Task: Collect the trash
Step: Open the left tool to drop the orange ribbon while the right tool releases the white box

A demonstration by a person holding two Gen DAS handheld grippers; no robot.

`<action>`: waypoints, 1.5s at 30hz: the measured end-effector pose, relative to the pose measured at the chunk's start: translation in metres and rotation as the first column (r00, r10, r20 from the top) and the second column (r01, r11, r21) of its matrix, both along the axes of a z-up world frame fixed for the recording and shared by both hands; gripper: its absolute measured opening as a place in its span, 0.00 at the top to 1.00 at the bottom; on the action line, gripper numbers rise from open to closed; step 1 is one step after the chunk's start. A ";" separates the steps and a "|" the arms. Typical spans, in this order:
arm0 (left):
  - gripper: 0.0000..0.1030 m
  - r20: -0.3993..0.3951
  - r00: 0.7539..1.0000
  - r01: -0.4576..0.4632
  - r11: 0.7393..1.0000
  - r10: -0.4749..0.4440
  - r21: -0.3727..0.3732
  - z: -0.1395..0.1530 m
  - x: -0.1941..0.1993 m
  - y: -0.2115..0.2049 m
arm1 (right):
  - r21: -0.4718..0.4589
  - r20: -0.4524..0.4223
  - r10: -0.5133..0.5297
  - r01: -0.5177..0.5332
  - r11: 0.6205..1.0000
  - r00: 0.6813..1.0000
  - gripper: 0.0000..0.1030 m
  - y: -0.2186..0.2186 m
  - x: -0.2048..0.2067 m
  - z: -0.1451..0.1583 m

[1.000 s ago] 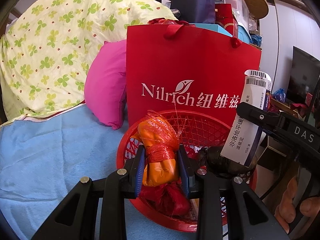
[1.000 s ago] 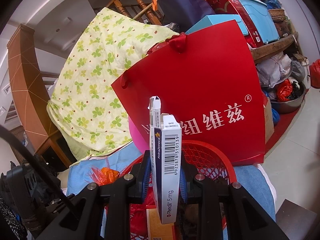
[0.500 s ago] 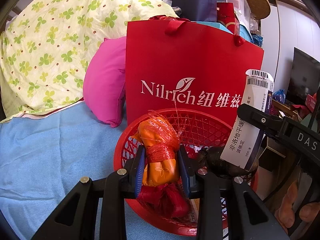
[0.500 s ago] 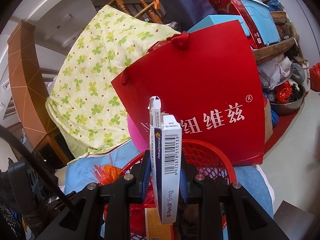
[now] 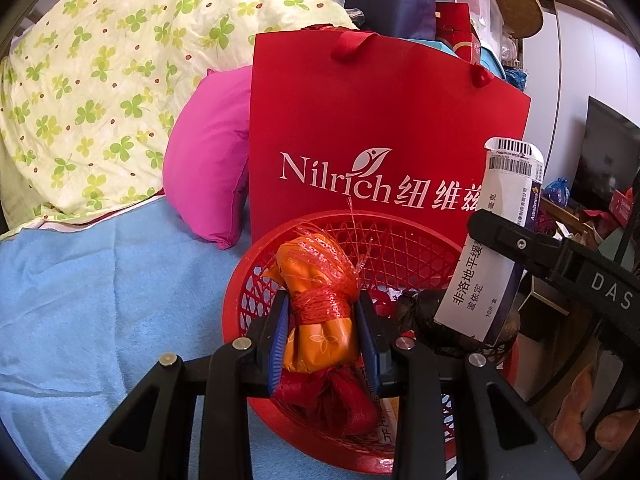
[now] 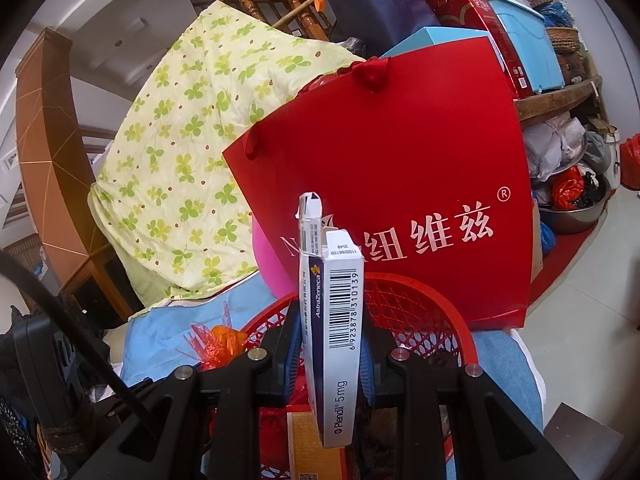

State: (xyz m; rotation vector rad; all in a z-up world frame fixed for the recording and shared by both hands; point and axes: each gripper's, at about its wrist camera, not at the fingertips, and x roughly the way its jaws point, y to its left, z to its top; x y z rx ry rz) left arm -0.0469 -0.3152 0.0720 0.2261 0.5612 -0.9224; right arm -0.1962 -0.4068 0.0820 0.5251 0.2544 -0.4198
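- Orange wrapper bundle (image 5: 320, 312), bound in red plastic netting, sits clamped between the blue pads of the left gripper (image 5: 322, 340), directly above the red mesh basket (image 5: 240, 292).
- White medicine box (image 6: 336, 344) stands upright, pinched by the right gripper (image 6: 330, 354), its jaws nearly closed on the narrow sides, also over the basket.
- Behind the basket a red paper bag (image 5: 380, 120) stands upright; the basket rests on a blue cloth (image 5: 100, 300).
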 end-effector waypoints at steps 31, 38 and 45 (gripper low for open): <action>0.31 0.031 0.995 -0.092 0.996 0.092 0.009 0.003 0.019 0.030 | 0.047 0.004 0.037 -0.037 0.998 0.999 0.62 0.003 0.013 0.000; 0.31 0.064 0.992 -0.111 0.993 0.109 0.033 0.005 0.016 0.037 | 0.010 0.053 0.045 -0.046 0.999 0.998 0.34 0.016 0.011 0.007; 0.28 0.130 0.985 -0.125 0.991 0.117 0.053 0.009 0.013 0.042 | 0.011 0.086 0.032 -0.033 0.999 0.996 0.34 0.019 0.007 0.009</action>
